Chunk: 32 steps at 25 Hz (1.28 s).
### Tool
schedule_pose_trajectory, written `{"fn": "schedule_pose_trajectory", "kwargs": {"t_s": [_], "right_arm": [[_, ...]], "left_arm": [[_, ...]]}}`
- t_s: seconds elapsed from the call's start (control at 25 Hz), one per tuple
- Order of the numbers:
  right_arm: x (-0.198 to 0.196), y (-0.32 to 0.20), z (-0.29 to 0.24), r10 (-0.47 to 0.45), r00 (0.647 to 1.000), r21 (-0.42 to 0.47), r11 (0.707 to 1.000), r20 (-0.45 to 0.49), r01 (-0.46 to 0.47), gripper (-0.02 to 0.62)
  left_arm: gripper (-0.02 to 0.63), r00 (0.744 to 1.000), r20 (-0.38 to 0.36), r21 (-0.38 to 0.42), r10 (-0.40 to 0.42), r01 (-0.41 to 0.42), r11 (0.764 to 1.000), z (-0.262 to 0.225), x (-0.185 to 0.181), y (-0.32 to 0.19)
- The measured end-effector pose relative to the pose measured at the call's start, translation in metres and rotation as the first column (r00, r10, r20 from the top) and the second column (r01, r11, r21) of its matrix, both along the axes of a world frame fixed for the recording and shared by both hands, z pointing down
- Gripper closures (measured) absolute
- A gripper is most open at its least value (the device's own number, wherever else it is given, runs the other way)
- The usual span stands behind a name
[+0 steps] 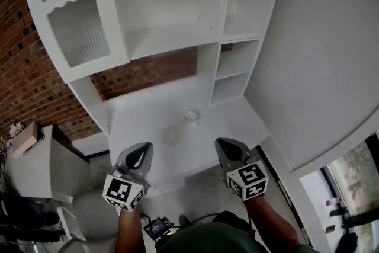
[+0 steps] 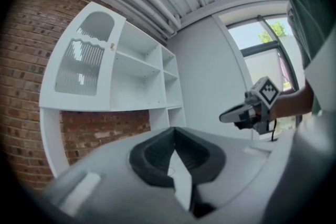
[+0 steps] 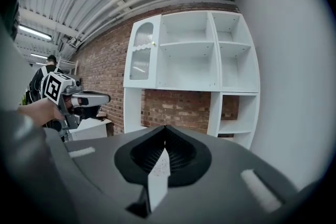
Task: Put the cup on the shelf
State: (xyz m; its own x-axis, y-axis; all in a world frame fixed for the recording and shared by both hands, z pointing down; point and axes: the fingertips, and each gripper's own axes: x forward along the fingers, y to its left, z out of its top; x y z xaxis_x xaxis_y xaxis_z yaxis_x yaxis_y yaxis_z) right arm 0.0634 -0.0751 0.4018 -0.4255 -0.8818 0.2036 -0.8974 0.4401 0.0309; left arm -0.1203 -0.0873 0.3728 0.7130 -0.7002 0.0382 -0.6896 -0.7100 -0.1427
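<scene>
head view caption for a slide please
Left tool and right tool, both shut and empty, held short of the white cup on the counter of a white shelf unit.

A small white cup (image 1: 190, 116) stands alone on the white bench (image 1: 142, 121) beneath the open shelf unit (image 1: 172, 38), which backs onto a brick wall (image 1: 23, 68). The left claw (image 1: 138, 155) and right claw (image 1: 230, 151) hover side by side, well apart from the cup.

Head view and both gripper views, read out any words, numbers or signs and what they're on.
No readable words or numbers anywhere.
Left gripper and right gripper: black-and-white square marker patterns only, no letters.
Small screen below the grippers: too small to read.
</scene>
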Motion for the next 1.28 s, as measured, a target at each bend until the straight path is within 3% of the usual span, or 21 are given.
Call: {"fn": "schedule_pose_trajectory", "kwargs": {"t_s": [0.48,1.28], "right_arm": [[-0.002,-0.038,0.016,-0.002,1.0,-0.022,1.0,0.006,0.002,0.589],[0.03,-0.155,0.05,-0.159,0.986,-0.067,0.985,0.04,0.162,0.589]], "left_arm": [[0.604,1.0,0.007,-0.027,-0.01,0.01,1.0,0.016,-0.003,-0.033],[0.604,0.979,0.059,-0.064,-0.193,0.197,0.978,0.031,0.027,-0.113]]}}
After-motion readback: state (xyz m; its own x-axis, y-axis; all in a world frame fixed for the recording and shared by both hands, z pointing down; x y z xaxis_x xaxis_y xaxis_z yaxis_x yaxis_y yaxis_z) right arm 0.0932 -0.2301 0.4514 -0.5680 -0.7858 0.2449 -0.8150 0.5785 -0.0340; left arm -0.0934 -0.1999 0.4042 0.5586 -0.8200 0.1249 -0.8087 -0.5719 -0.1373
